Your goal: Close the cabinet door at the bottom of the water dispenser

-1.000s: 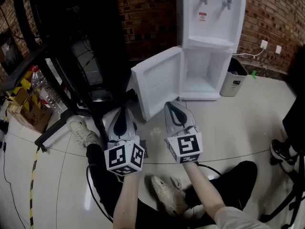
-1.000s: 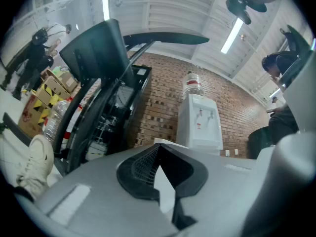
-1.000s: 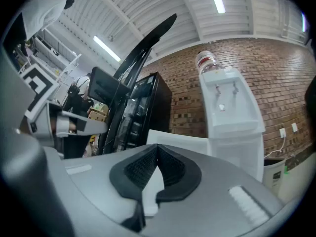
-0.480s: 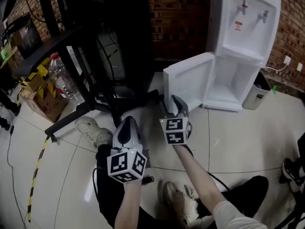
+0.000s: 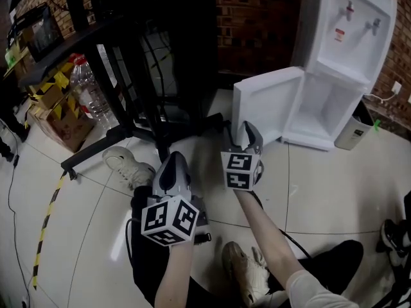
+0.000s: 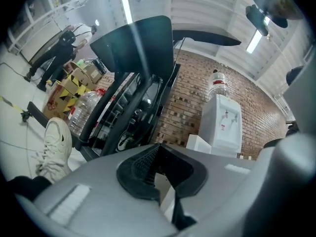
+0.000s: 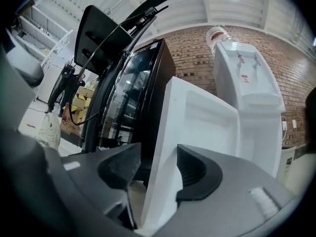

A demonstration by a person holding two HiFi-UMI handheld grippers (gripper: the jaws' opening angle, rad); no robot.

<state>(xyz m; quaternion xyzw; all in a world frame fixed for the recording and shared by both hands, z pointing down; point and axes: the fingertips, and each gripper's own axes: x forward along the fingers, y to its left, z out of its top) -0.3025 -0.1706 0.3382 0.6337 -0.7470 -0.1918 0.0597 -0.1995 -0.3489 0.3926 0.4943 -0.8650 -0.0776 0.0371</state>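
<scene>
The white water dispenser (image 5: 350, 31) stands against the brick wall at the upper right. Its bottom cabinet door (image 5: 266, 104) is swung wide open to the left. My right gripper (image 5: 249, 130) is at the door's free edge, low down. In the right gripper view the door's edge (image 7: 168, 132) stands between the jaws of the right gripper (image 7: 155, 169), which are opening; the left pad is clear of it. My left gripper (image 5: 172, 162) hangs nearer me and to the left, shut and holding nothing. In the left gripper view the left gripper (image 6: 160, 181) points toward the dispenser (image 6: 222, 127).
A black metal rack (image 5: 128, 56) fills the upper left, its foot reaching toward the door. A large water bottle (image 5: 90, 95) and a cardboard box (image 5: 58, 124) stand left of it. A small white bin (image 5: 356, 130) is right of the dispenser. The person's shoe (image 5: 125, 165) rests below.
My right gripper went forward to the door's edge and its jaws went from shut to open around it. My left gripper shifted a little forward and down, still shut.
</scene>
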